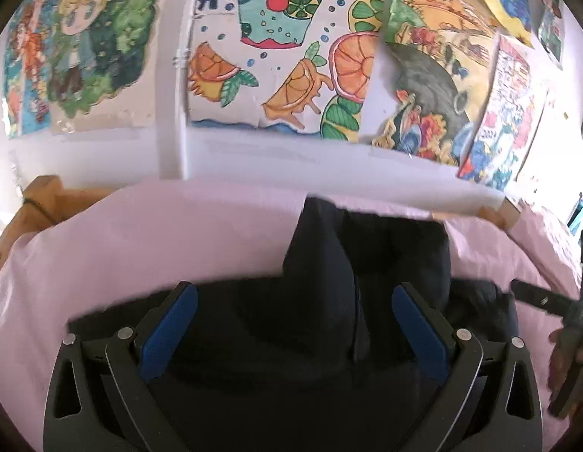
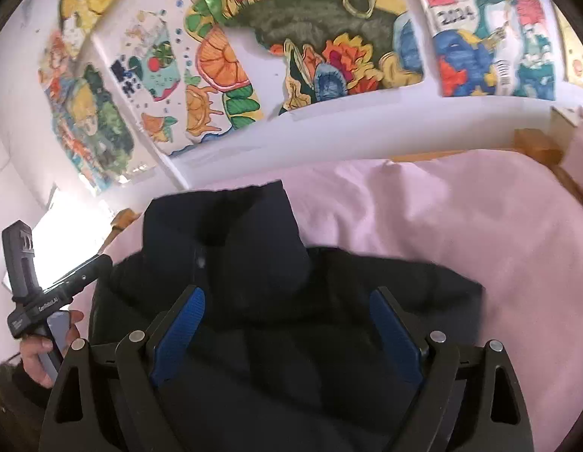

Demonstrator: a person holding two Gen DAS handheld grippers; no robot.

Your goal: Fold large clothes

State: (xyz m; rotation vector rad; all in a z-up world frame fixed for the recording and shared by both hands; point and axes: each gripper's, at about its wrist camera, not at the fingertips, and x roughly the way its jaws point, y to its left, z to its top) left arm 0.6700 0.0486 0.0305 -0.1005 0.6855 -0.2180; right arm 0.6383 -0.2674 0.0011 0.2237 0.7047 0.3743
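Apparently partly folded, the dark garment (image 2: pixel 253 263) lies near the bed's (image 2: pixel 442 218) far edge, both tools (image 1: pixel 294 329) (image 2: pixel 287 333) gaping empty, tidying left.

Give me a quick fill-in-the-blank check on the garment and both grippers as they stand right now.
1. The dark garment lies on a ____ sheet.
2. The right gripper has its jaws ____, with nothing pinched.
3. The left gripper has blue pads and stands ____.
4. The wall behind carries colourful ____.

Missing words: pink; open; open; drawings
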